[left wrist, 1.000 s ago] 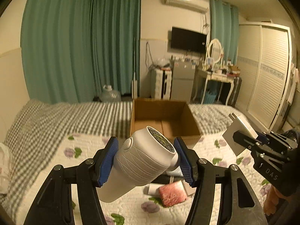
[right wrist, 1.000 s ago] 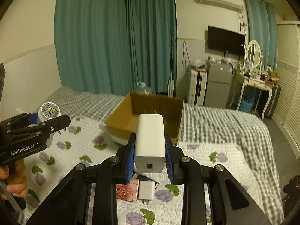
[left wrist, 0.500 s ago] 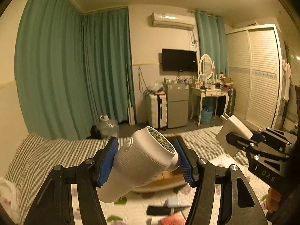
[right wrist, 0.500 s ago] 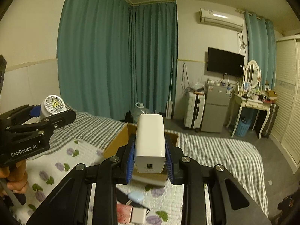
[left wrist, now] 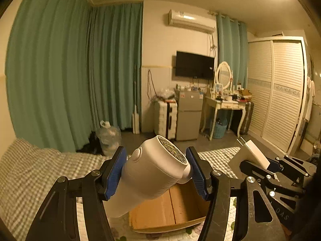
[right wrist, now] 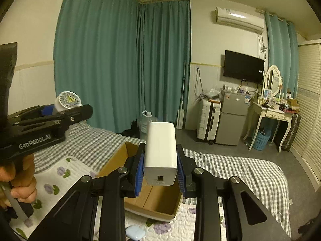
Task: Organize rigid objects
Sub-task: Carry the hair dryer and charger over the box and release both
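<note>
My left gripper (left wrist: 156,170) is shut on a white hair dryer (left wrist: 148,172), held in the air above an open cardboard box (left wrist: 172,210) on the bed. My right gripper (right wrist: 160,170) is shut on a white charger block (right wrist: 160,150), also above the box (right wrist: 154,198). In the left wrist view the right gripper (left wrist: 266,164) shows at the right with the charger (left wrist: 250,156). In the right wrist view the left gripper (right wrist: 64,110) shows at the left, with the dryer's end (right wrist: 68,100) peeking out.
The box sits on a bed with a checked blanket (right wrist: 230,170) and a floral quilt (right wrist: 56,176). A pale blue case (right wrist: 135,233) lies on the quilt before the box. Beyond the bed stand a water jug (left wrist: 109,134), suitcase, small fridge (right wrist: 232,118) and dressing table.
Both grippers have risen and tilted upward with their objects still held. The box and bed have dropped lower in both views, and more of the room shows.
</note>
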Demonstrator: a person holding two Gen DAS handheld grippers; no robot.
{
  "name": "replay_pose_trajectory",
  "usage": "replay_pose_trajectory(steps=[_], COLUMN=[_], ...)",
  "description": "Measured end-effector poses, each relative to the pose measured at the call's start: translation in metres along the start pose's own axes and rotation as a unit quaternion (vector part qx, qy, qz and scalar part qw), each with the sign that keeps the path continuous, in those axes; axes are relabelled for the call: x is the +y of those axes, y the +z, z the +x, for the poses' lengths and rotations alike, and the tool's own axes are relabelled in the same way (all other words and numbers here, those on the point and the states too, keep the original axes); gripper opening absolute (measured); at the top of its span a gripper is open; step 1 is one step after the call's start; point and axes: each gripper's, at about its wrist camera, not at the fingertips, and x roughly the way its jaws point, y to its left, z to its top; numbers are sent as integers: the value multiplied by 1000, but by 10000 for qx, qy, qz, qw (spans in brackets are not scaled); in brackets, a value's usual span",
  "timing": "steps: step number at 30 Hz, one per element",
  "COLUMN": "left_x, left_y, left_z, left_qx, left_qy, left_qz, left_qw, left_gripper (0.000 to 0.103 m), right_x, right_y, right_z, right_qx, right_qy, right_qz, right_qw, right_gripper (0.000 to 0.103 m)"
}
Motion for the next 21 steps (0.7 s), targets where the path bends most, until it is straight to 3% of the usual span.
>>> replay_pose_trajectory(steps=[9,21], left_x=[1,5], left_y=[-29,-83], left_z=[82,168], left_qx=[612,1500], left_qy=[-131,-217], left_qz=[-82,-228], left_qw=[9980,9882], left_gripper=[62,62], right_x=[-13,-21], right_y=[-24,-89], right_z=[77,169], right_qx=[491,1435], right_qy=[84,162], right_qz=[109,44], right_qw=[9987,9895], right_gripper=[27,27])
